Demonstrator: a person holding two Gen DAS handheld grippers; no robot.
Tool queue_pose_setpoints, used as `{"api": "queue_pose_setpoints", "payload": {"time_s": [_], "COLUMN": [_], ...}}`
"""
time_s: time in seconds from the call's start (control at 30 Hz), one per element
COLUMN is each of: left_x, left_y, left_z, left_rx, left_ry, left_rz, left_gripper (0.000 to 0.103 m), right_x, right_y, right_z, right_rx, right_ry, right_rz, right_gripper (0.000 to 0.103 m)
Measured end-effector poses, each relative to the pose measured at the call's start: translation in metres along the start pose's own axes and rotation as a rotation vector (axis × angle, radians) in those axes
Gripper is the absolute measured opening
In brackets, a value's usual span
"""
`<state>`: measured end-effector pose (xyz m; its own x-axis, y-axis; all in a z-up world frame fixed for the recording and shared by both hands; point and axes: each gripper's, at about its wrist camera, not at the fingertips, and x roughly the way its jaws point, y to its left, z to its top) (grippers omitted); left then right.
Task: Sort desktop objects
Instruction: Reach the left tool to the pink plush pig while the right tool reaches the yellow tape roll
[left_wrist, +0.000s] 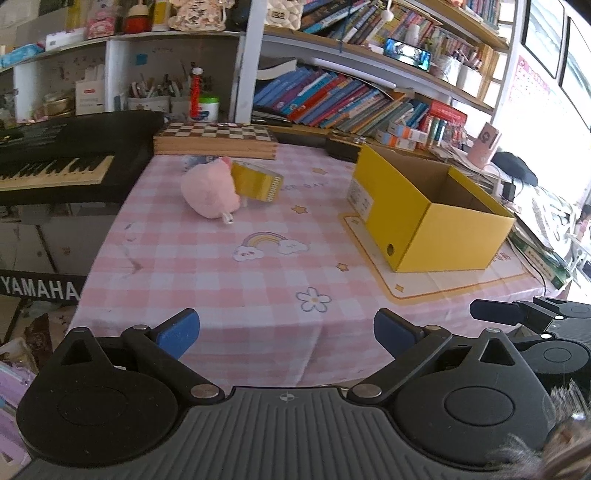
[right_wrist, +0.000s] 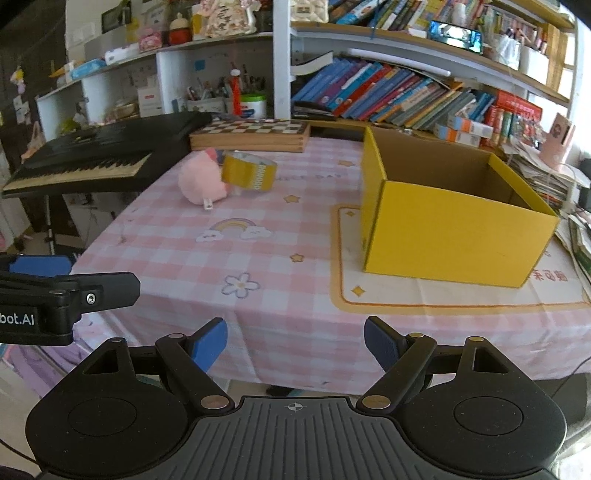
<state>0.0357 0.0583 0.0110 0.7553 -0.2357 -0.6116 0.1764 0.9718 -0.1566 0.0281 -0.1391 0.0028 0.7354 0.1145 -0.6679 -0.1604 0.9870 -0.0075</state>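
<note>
A pink plush toy (left_wrist: 208, 194) (right_wrist: 201, 181) lies at the far left of the pink checked tablecloth (left_wrist: 221, 280) (right_wrist: 288, 229), with a yellow roll of tape (left_wrist: 256, 181) (right_wrist: 248, 171) leaning against it. An open yellow cardboard box (left_wrist: 443, 225) (right_wrist: 450, 225) stands on the right, and what shows of its inside is bare. My left gripper (left_wrist: 286, 332) hangs open over the table's near edge, nothing between its blue pads. My right gripper (right_wrist: 295, 345) is open too, near the same edge, facing the box. Part of the left gripper (right_wrist: 66, 291) shows at the left of the right wrist view.
A black Yamaha keyboard (left_wrist: 55, 162) (right_wrist: 85, 158) stands left of the table. A folded chessboard (left_wrist: 216, 138) (right_wrist: 251, 134) lies at the far edge. Shelves of books (left_wrist: 332, 99) (right_wrist: 388, 96) rise behind. Piles of papers (right_wrist: 546, 173) flank the box on the right.
</note>
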Motion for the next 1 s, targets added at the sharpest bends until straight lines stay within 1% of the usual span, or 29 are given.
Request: {"api": "queue_pose_setpoints", "payload": {"time_s": [0.53, 0.7, 1.0], "left_x": [-0.003, 0.004, 0.026], "left_y": [0.015, 0.02, 0.031], "left_z": [0.002, 0.007, 0.025], "left_rx": [-0.033, -0.046, -0.067], "left_ry": [-0.027, -0.026, -0.024], "left_rz": [0.051, 0.07, 0.104], "left_gripper": [0.102, 0.102, 0.102], "right_x": [0.011, 0.021, 0.048], "right_y": [0.016, 0.018, 0.02], "right_z": [0.011, 0.019, 0.041], "right_rx": [-0.047, -0.058, -0.09], "right_ry": [-0.016, -0.02, -0.01], "right_rz": [0.052, 0.068, 0.104], "right_gripper": [0.084, 0.084, 0.084]}}
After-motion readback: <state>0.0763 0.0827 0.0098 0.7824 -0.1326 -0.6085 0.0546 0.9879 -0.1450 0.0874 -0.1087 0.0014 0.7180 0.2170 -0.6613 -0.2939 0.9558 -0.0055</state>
